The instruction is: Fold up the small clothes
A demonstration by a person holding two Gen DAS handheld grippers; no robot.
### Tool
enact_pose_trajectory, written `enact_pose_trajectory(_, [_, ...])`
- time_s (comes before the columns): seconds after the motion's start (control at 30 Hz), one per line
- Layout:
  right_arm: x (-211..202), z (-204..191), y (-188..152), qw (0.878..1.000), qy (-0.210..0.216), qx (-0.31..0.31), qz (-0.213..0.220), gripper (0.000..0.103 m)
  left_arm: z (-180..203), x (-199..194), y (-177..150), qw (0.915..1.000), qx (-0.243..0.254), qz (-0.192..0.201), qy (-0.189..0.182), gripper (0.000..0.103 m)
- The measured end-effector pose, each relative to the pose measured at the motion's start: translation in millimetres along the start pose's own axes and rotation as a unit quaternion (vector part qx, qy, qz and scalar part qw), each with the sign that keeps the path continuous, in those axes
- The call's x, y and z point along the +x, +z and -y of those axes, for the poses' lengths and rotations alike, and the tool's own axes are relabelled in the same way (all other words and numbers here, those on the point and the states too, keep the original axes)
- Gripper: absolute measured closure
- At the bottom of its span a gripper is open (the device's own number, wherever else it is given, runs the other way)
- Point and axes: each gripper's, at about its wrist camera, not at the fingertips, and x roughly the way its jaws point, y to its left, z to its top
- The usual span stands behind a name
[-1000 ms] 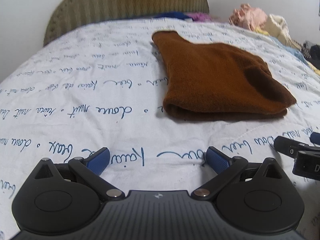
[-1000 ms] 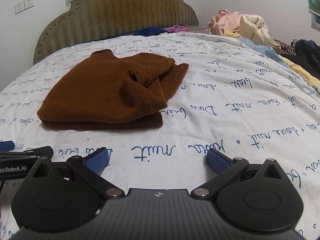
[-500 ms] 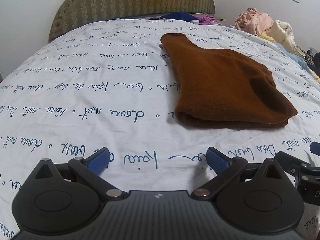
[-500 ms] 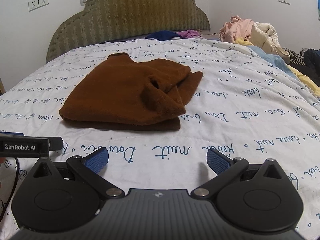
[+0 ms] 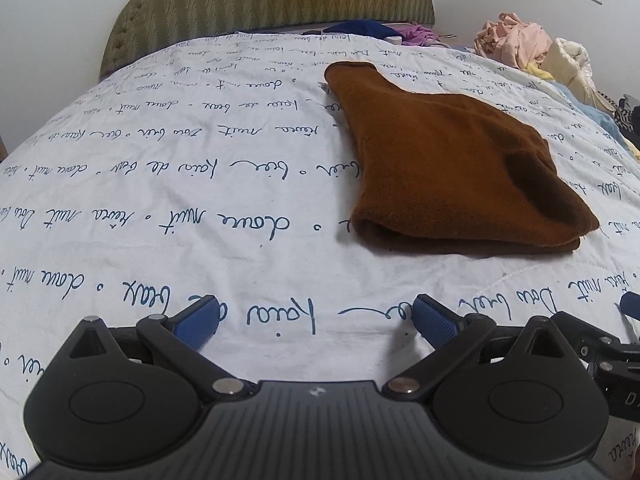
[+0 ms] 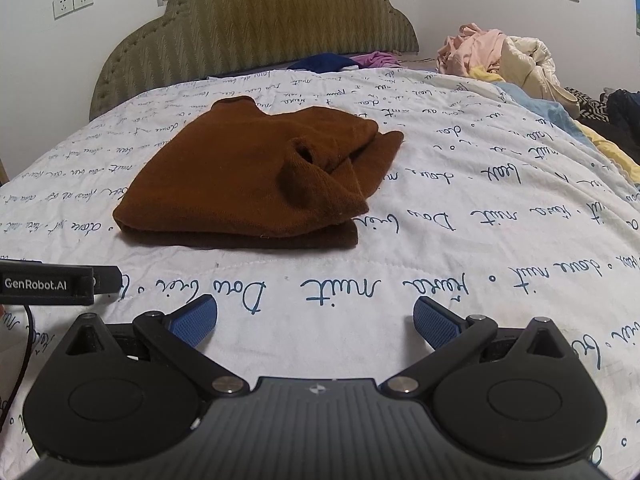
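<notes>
A folded brown knit garment [image 5: 448,160] lies on the white bedspread, ahead and to the right in the left wrist view. In the right wrist view the brown garment [image 6: 248,176] lies ahead and to the left, with a rumpled sleeve opening on top. My left gripper [image 5: 316,318] is open and empty, low over the bedspread, short of the garment. My right gripper [image 6: 314,318] is open and empty, also short of it. Part of the right gripper shows at the right edge of the left wrist view [image 5: 624,344]. The left gripper's body [image 6: 52,282] shows in the right wrist view.
The white bedspread [image 5: 160,208] has blue script printed on it. A green padded headboard [image 6: 256,24] stands at the far end. A pile of pink and cream clothes [image 6: 496,56] lies at the far right, with blue and purple items [image 6: 344,60] by the headboard.
Both grippers have drawn back and risen a little from the garment, which now sits farther ahead. Both stay open. The garment has not moved.
</notes>
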Motion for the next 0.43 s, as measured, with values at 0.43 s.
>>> enact_pose_trajectory(0.43, [-0.1,-0.9,-0.7,1.000,0.001,-0.002,-0.002,0.000,-1.3,2.2,-0.2,1.0000,-0.008,-0.004,0.002,0.000])
